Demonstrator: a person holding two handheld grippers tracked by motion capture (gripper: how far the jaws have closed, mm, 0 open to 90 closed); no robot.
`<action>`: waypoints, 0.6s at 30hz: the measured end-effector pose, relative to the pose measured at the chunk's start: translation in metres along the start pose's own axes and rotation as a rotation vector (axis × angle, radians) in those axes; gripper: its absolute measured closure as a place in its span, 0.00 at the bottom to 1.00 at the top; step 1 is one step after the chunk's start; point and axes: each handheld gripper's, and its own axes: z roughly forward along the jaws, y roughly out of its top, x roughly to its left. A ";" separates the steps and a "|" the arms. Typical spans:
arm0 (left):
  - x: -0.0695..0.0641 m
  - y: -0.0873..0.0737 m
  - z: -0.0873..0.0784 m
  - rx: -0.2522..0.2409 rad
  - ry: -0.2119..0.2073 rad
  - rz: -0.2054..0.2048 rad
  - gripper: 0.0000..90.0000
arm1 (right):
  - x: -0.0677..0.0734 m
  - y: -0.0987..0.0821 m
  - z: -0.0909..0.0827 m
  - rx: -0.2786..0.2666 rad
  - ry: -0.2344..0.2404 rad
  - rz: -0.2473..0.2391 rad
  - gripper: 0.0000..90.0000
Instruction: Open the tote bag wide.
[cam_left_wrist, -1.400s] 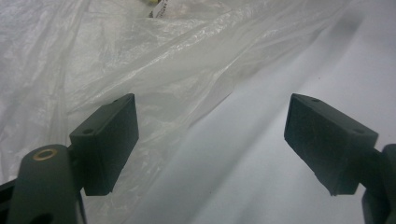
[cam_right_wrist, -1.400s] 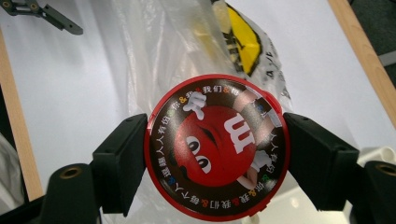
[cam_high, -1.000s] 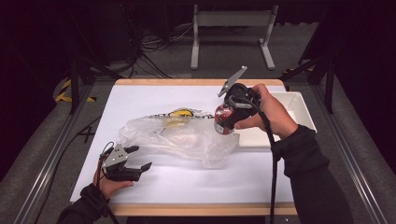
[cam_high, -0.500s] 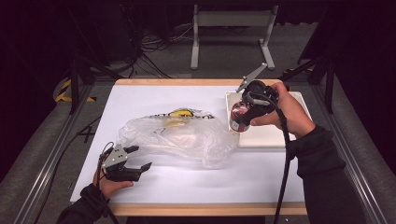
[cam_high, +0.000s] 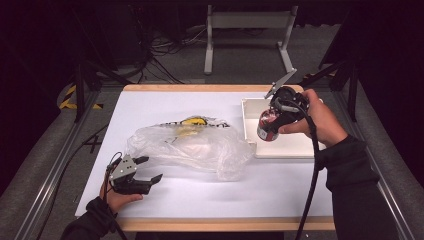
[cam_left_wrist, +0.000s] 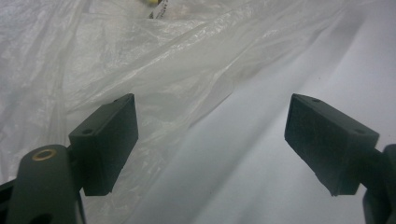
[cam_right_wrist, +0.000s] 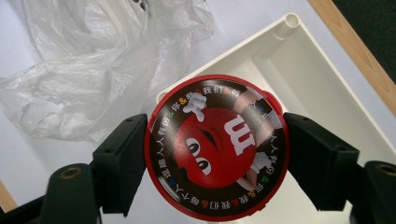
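Observation:
My right gripper (cam_high: 270, 124) is shut on a round red candy tub (cam_high: 266, 126), held over the left part of the white tray (cam_high: 295, 149). In the right gripper view both black pads press the sides of the tub (cam_right_wrist: 217, 145), whose red lid with a cartoon face points at the camera, with the tray (cam_right_wrist: 322, 88) beneath it. A crumpled clear plastic bag (cam_high: 192, 146) with a yellow item inside lies in the middle of the table. My left gripper (cam_high: 147, 170) rests at the front left, open, its jaws wide apart just short of the bag (cam_left_wrist: 140, 60).
The white table (cam_high: 210, 200) has a wooden rim front and back. Metal rails run along both sides. A grey stand and cables sit on the floor beyond the far edge.
My right gripper has carried the candy tub rightward from above the bag's right end to over the tray. The left gripper has stayed put.

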 end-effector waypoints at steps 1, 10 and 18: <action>0.000 0.000 0.000 0.000 0.000 0.000 0.20 | 0.000 0.000 0.000 0.000 0.000 0.000 0.29; 0.000 0.000 0.000 0.000 -0.002 0.001 0.20 | -0.010 -0.010 0.009 0.044 -0.009 0.028 0.29; 0.000 0.000 -0.001 0.001 -0.001 0.001 0.20 | -0.020 -0.019 0.019 0.071 -0.015 0.063 0.29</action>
